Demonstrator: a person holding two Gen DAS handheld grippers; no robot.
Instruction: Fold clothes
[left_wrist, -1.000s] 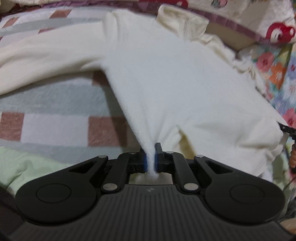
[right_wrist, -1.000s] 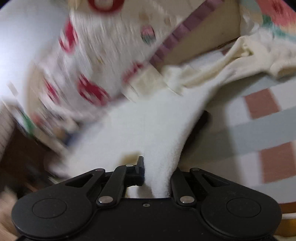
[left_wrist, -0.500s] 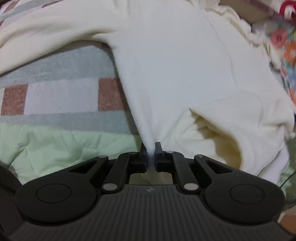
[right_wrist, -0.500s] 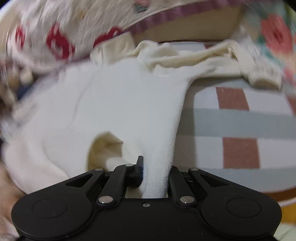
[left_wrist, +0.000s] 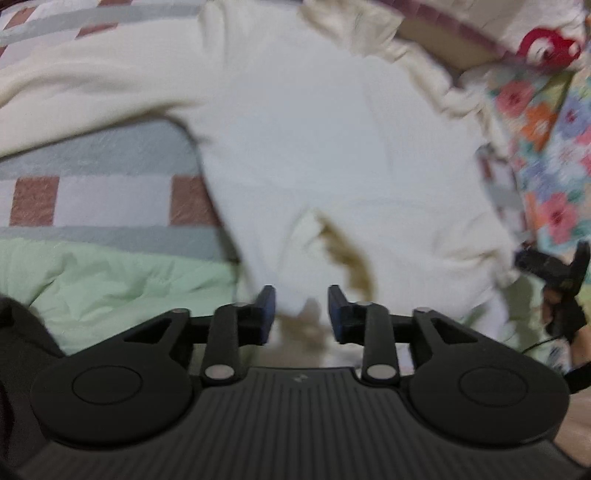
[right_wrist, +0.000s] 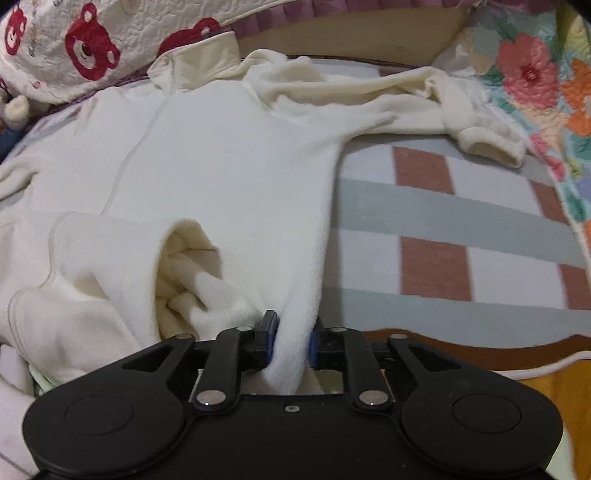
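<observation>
No brand or garment label is readable; the only writing is a faint line of script on the bear-print quilt (right_wrist: 74, 40) at 11 o'clock in the right wrist view, too small to make out. The cream fleece top (right_wrist: 221, 177) lies spread front-up on the checked blanket (right_wrist: 461, 229), collar toward 12 o'clock, its body filling the centre of both views. In the right wrist view one sleeve runs out toward 2 o'clock, its cuff (right_wrist: 487, 144) resting on the blanket just beside the floral quilt (right_wrist: 532, 74). The hem gapes open at 8 o'clock, showing the bunched inner layer. The right gripper (right_wrist: 291, 343) has its jaws opening, with a fold of the top's hem edge filling the gap between the blue pads (right_wrist: 271, 341), which touch the cloth on both sides. The left gripper (left_wrist: 301, 310) also has its jaws opening; they stand spread, the hem lying in the gap and free of the pads. The left view is blurred. A pale green quilt (left_wrist: 122, 273) lies under the blanket's near edge at 9 o'clock of that view. At 3 o'clock there, the right gripper's black fingers (left_wrist: 554, 266) show at the top's far hem corner.
</observation>
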